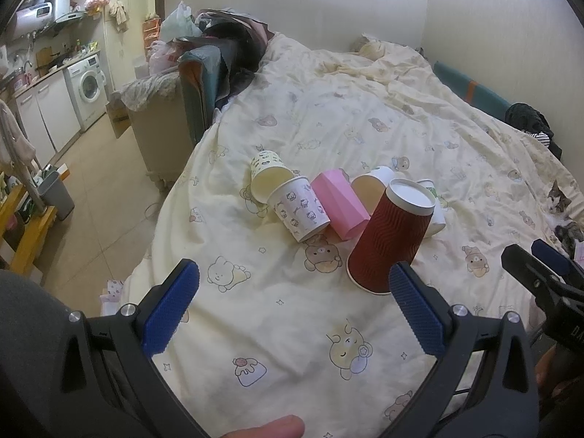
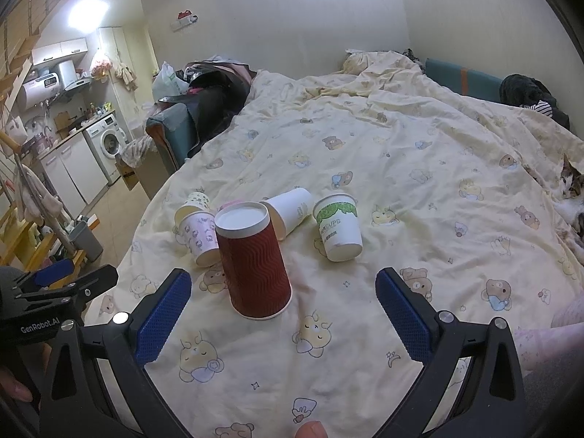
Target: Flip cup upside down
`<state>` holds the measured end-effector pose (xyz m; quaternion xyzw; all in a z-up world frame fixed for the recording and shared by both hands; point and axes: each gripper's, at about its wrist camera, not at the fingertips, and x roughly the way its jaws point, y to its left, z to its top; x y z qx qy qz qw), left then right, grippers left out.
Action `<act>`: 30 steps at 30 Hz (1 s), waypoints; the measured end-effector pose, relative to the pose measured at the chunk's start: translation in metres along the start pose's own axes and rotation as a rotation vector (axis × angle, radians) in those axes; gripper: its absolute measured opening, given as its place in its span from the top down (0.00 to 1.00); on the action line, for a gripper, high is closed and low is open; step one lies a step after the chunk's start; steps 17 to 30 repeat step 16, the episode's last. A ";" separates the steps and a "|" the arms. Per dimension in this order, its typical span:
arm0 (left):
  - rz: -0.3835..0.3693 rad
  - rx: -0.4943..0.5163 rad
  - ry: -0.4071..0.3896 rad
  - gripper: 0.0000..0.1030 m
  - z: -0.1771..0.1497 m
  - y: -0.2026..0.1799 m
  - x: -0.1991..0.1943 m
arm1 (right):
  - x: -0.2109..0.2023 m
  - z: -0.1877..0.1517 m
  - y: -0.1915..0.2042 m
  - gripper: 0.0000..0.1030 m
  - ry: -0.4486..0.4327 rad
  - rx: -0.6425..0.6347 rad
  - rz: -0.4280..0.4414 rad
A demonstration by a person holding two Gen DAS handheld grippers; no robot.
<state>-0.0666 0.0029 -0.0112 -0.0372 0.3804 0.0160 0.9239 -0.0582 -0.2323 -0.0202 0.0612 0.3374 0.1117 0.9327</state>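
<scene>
Left gripper [image 1: 294, 286]: nearest the lens in the left wrist view, jaws spread wide and holding nothing; its blue ribbed pads [image 1: 171, 306] hover over the duvet, the right-hand pad just in front of the red cup's rim.
Right gripper [image 2: 283, 290]: jaws likewise spread wide and empty, the red cup standing just beyond the gap, toward the left pad [image 2: 164, 315].
Red cup [image 2: 253, 261]: a ripple-walled paper cup standing upside down on the bed, mouth on the duvet, white base facing up, leaning slightly; free of both grippers.
Duvet [image 2: 419, 189]: pale yellow with cartoon bears and rabbits, rumpled, covering the whole bed.
Kitten-print cup [image 1: 299, 210]: white, lying on its side just left of and behind the red cup, mouth toward the camera in the right wrist view.
Pink cup [image 1: 341, 206]: faceted, lying on its side between the kitten-print cup and the red cup.
Plain white cup [image 2: 290, 211]: on its side behind the red cup.
Green-leaf cup [image 2: 337, 226]: white with green print and lettering, tilted, to the right of the group and apart from the red cup.
Patterned yellow-lined cup [image 1: 268, 175]: on its side at the far left of the cluster.
Cat [image 2: 571, 197]: lying at the bed's right edge.
Washing machine [image 1: 87, 87]: far left, under a counter in the kitchen area.
</scene>
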 end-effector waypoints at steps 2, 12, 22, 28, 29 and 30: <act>-0.001 0.001 -0.001 0.00 0.000 0.001 0.000 | 0.000 0.000 0.001 0.00 0.002 0.003 0.000; -0.001 -0.001 0.000 0.00 0.000 -0.001 -0.001 | -0.001 -0.001 0.001 0.00 0.000 -0.001 0.003; -0.012 -0.008 -0.005 0.00 0.000 -0.002 -0.002 | 0.000 -0.001 0.003 0.00 0.003 -0.005 0.004; -0.012 -0.008 -0.005 0.00 0.000 -0.002 -0.002 | 0.000 -0.001 0.003 0.00 0.003 -0.005 0.004; -0.012 -0.008 -0.005 0.00 0.000 -0.002 -0.002 | 0.000 -0.001 0.003 0.00 0.003 -0.005 0.004; -0.012 -0.008 -0.005 0.00 0.000 -0.002 -0.002 | 0.000 -0.001 0.003 0.00 0.003 -0.005 0.004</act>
